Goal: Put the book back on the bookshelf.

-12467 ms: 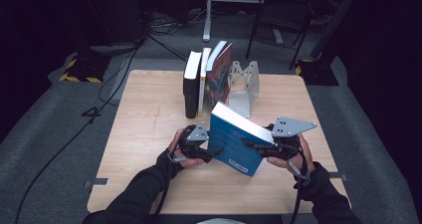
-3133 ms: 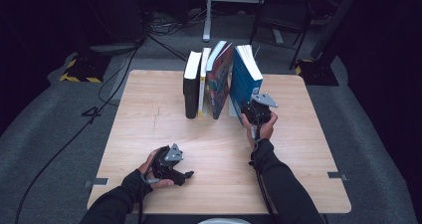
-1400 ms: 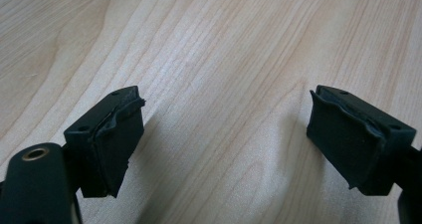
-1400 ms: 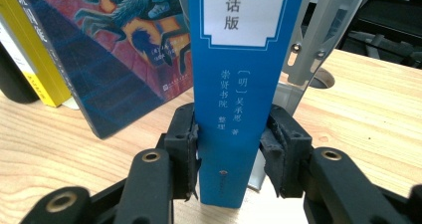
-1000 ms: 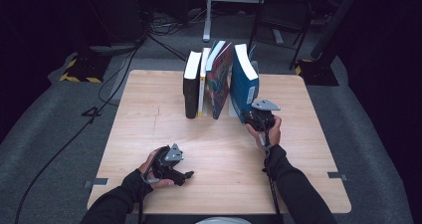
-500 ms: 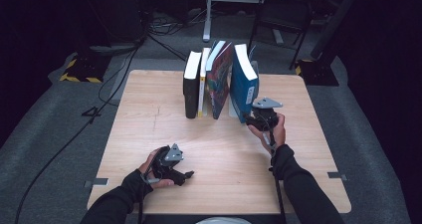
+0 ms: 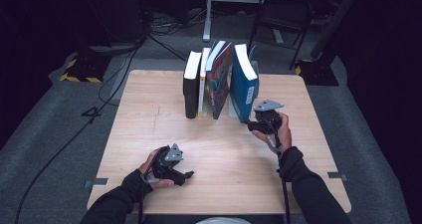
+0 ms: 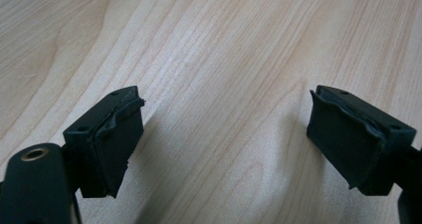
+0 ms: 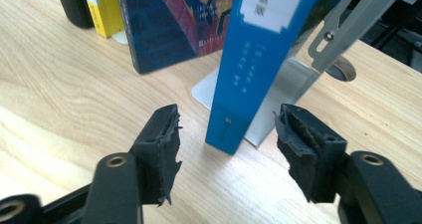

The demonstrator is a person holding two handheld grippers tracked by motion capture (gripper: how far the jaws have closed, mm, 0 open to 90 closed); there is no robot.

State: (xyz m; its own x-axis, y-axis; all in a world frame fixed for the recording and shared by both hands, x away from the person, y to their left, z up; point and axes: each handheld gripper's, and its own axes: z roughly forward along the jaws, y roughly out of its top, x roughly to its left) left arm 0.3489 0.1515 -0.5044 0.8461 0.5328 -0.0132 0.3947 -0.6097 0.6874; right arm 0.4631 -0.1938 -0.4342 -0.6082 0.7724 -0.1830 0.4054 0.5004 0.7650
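Books stand in a row at the far middle of the wooden table (image 7: 149, 109): a black book (image 7: 191, 84) at the left, then a yellow book (image 7: 203, 82), a dark patterned book (image 7: 219, 82) that leans, and at the right end the blue book (image 7: 244, 82). In the right gripper view the blue book (image 9: 263, 59) stands upright on the flat foot of a metal bookend (image 9: 278, 104), spine toward the camera, with a white label near the top of the spine.

The right gripper (image 7: 256, 126) sits just in front of the blue book's lower spine, held in the person's right hand (image 7: 278, 132). Its jaws have just been opening, and in the right gripper view (image 9: 226, 152) they stand released, one on each side of the spine's bottom corner, with a gap showing between each pad and the cover. The book stands on its own.

The left gripper (image 7: 186, 175) lies low over the near left part of the table, well apart from the books, in the left hand (image 7: 154, 167). In its own view (image 8: 224, 149) the jaws are spread wide over bare wood with nothing between them
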